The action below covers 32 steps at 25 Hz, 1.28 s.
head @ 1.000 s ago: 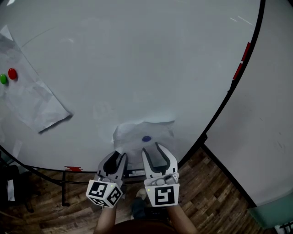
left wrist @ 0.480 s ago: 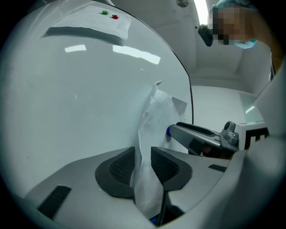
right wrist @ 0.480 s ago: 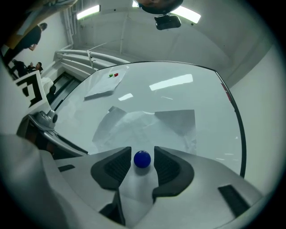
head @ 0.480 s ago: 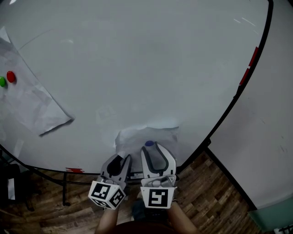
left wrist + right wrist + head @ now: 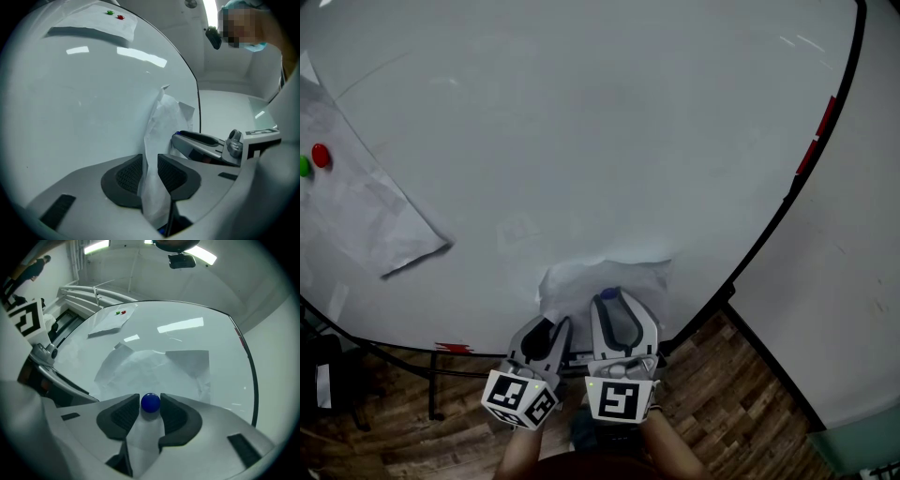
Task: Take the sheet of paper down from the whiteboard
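Gripper views show jaws closing: right gripper [image 5: 150, 398] pinches blue magnet [image 5: 150, 403], left gripper [image 5: 150, 160] loosely straddles paper [image 5: 164, 119]

Whiteboard [image 5: 581, 122]: white, glossy, black-framed, fills most of the head view. Sheet of paper [image 5: 581, 281]: white, creased, low centre of the head view at the board's bottom edge, upper border ragged and lifting off the surface, one upper corner folded over. Blue magnet [image 5: 607, 292]: round, sits on the sheet's lower middle. In the left gripper view the sheet's side edge stands away from the board, and your left gripper [image 5: 150, 161], jaws just closing, has it loose between its pads. Your right gripper [image 5: 150, 405], jaws also just closing, has both pads against the blue magnet.
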Each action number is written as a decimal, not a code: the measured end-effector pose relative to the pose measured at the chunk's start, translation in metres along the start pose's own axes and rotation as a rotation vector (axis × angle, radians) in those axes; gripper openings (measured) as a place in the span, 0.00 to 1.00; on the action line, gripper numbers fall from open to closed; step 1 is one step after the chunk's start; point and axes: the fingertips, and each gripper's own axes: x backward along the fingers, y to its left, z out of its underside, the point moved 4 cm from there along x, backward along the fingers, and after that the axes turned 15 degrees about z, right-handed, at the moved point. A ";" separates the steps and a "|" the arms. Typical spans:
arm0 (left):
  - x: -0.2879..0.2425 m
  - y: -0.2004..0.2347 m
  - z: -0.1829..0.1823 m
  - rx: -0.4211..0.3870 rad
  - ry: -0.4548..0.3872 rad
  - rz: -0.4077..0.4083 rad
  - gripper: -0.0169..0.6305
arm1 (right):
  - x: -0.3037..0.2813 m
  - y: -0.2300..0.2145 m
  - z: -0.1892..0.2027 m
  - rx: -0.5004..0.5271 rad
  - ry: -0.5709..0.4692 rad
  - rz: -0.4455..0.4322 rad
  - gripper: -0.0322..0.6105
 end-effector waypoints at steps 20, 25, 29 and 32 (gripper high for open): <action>0.002 0.008 -0.006 0.075 -0.032 0.039 0.06 | -0.001 -0.005 -0.003 -0.051 0.004 -0.019 0.26; 0.005 0.012 -0.008 0.102 -0.049 0.039 0.06 | 0.000 -0.006 -0.006 -0.082 0.002 -0.035 0.26; 0.013 0.016 -0.011 0.106 -0.067 0.028 0.06 | 0.003 -0.004 -0.009 -0.110 0.007 -0.047 0.26; 0.019 0.015 -0.014 0.109 -0.067 0.019 0.06 | 0.006 -0.004 -0.011 -0.134 0.003 -0.047 0.26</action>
